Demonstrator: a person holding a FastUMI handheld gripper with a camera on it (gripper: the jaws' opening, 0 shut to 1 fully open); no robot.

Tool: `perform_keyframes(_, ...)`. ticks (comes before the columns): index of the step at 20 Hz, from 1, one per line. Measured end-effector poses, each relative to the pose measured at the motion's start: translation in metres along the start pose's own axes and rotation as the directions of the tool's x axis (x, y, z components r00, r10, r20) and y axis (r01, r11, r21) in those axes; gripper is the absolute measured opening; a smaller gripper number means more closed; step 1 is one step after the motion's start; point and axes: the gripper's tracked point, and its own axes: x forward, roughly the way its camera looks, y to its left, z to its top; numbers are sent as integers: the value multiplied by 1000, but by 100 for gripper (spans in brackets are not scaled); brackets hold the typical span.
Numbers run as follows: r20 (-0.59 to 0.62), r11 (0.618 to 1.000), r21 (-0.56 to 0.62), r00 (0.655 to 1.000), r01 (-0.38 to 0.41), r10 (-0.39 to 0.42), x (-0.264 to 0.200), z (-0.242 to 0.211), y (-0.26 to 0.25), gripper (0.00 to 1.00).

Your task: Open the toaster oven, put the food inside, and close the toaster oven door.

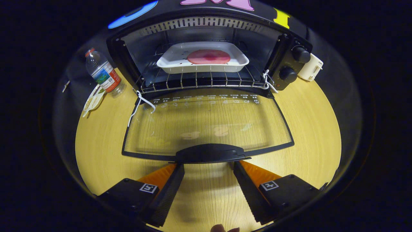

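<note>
The white rectangular tray (pixel 202 59) of pink food is sitting inside the black toaster oven (pixel 289 54). Its glass door (pixel 207 124) is lying open, awaiting closing, and the tool (pixel 208 167) is gaping empty at the door's black handle (pixel 210 153).

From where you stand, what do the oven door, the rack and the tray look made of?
Door: clear glass, seemingly; the wood table shows through it, inside a dark frame. Rack: shiny bare metal wire. Tray: glossy white, perhaps enamel or ceramic; hard to tell. The gripper is open, its fingertips at the door's handle.

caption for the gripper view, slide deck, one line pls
Open gripper at the handle of the lowered toaster oven door, food tray already on the rack.
</note>
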Motion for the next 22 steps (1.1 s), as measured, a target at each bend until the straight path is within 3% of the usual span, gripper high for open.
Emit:
perform_keyframes(11, 115, 999, 18, 992, -46, 44, -46, 21, -1, 100)
perform_keyframes(22, 324, 994, 92, 946, -54, 22, -110, 84, -13, 100)
